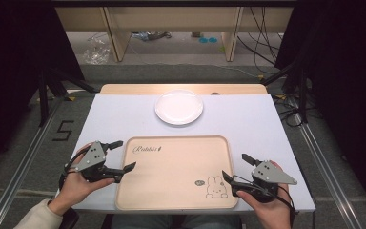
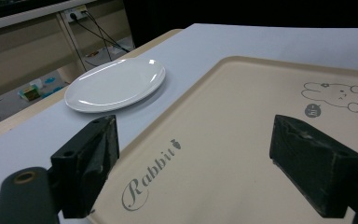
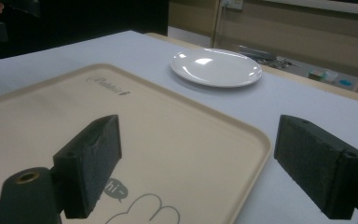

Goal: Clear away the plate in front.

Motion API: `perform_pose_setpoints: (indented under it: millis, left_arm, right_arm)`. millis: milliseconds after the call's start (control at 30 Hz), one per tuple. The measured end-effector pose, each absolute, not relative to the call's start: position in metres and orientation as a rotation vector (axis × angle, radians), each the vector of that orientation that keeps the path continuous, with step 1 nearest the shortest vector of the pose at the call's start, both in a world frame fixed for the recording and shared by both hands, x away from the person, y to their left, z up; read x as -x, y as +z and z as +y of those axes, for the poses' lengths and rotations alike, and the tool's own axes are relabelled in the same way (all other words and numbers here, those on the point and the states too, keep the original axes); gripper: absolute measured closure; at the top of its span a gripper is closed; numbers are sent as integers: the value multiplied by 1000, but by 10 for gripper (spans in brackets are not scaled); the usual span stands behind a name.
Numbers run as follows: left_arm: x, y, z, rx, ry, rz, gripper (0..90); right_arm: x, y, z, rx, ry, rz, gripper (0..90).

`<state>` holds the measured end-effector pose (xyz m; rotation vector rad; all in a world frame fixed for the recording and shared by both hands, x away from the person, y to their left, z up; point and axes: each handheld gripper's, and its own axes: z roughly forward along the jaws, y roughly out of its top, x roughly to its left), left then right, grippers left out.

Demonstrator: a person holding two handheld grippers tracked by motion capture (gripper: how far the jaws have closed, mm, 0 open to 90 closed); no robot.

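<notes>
A beige tray (image 1: pixel 171 143) with a rabbit drawing and the word "Rabbit" lies at the near middle of the table. Beyond it sits an empty white plate (image 1: pixel 179 107). My left gripper (image 1: pixel 124 155) is open at the tray's left edge, its jaws straddling the rim, nothing between them. My right gripper (image 1: pixel 235 167) is open at the tray's right edge, one jaw over the tray by the rabbit. In the left gripper view the tray (image 2: pixel 242 140) and plate (image 2: pixel 115 84) lie ahead. The right gripper view shows the tray (image 3: pixel 158 135) and plate (image 3: pixel 216 67).
The white table top (image 1: pixel 248 119) has a wooden strip (image 1: pixel 181 88) along its far edge. Beyond the table are wooden furniture legs (image 1: pixel 115 33), cables (image 1: pixel 262 43) and clutter on the floor. Dark curtains flank both sides.
</notes>
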<state>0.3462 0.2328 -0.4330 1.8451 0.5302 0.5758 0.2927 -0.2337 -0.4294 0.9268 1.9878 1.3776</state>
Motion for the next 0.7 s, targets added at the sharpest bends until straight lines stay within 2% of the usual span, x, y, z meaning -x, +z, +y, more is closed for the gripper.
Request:
perform_pose_setpoints:
  millis: [400, 700]
  left_arm:
    - [-351, -422, 219, -1922, 648, 474, 155]
    - [-377, -409, 197, -1999, 701, 445, 161]
  right_arm:
    - [-294, -430, -234, -910, 1351, 1975, 159]
    - [-293, -430, -231, -904, 1344, 1987, 159]
